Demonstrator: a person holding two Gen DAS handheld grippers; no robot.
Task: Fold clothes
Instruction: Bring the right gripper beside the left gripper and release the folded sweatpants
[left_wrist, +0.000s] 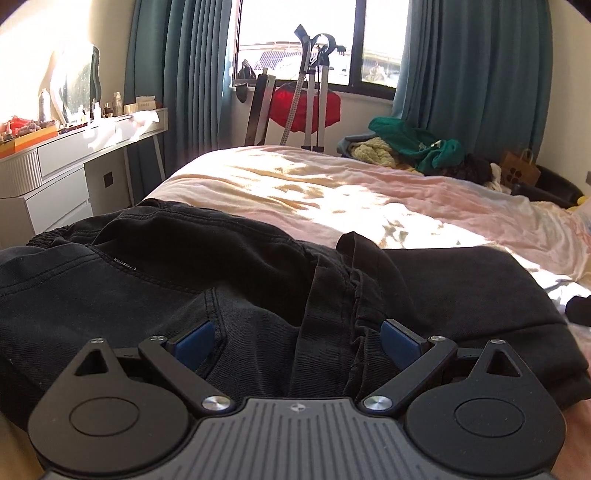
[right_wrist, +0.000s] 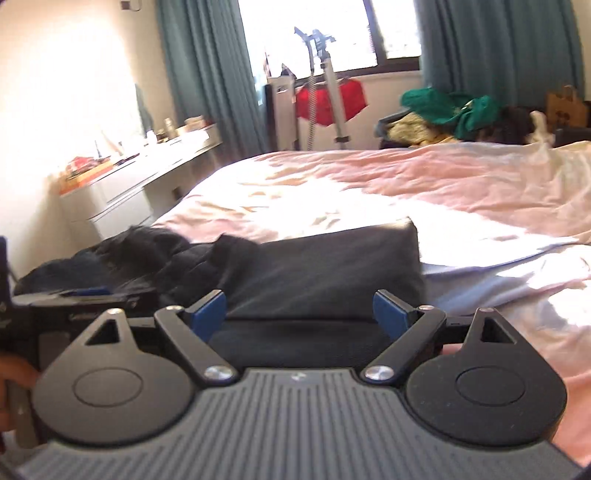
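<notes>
Both grippers sit low and level over the black trousers (left_wrist: 258, 280) lying bunched on the near edge of the pink bed (left_wrist: 369, 192), the left gripper (left_wrist: 297, 341) and right gripper (right_wrist: 299, 312) each spread wide, pinching nothing.

Strong sun from the window (left_wrist: 299, 40) burns white glare onto the bed (left_wrist: 332, 192), edges bend from fisheye, and the right wrist view is blurred.

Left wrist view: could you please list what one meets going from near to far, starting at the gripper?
left gripper → black trousers → pink bedsheet → red garment on the stand → window
</notes>
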